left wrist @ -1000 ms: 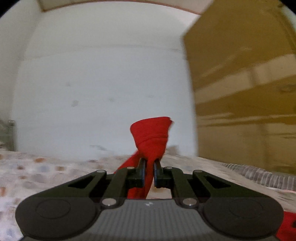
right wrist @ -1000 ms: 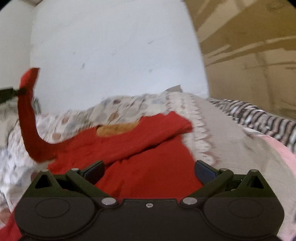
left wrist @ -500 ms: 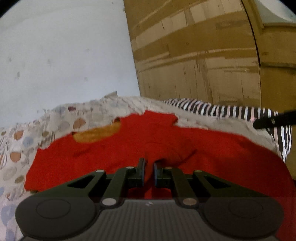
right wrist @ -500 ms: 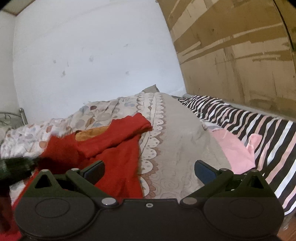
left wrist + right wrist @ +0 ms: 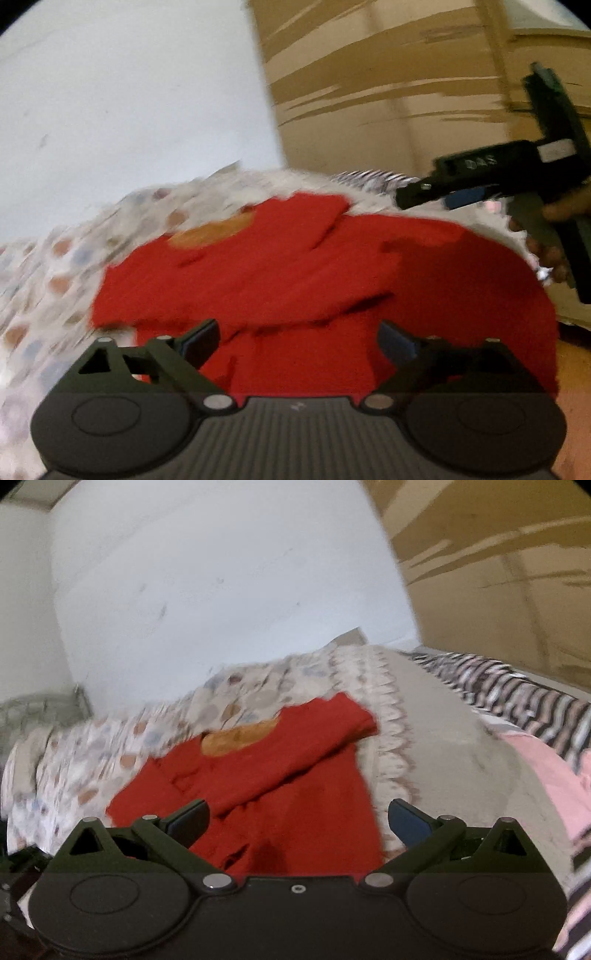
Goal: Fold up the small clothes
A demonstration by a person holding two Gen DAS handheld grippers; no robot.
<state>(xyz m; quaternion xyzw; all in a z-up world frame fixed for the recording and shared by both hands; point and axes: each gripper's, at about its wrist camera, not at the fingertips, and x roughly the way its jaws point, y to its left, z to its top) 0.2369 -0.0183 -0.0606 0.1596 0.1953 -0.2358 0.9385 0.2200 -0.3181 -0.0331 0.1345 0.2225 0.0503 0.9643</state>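
From the left wrist, the left gripper (image 5: 299,338) hangs over the red shirt (image 5: 295,273) on the patterned bedspread (image 5: 55,258), jaws opening, nothing pinched. From the right wrist, the right gripper (image 5: 297,818) gapes empty above the shirt's near edge.

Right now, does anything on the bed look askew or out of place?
Nothing is damaged or spilled. The red long-sleeved shirt lies on the patterned bedspread with one sleeve folded slantwise across its front, and its near part is wrinkled. Both tongs are off it.
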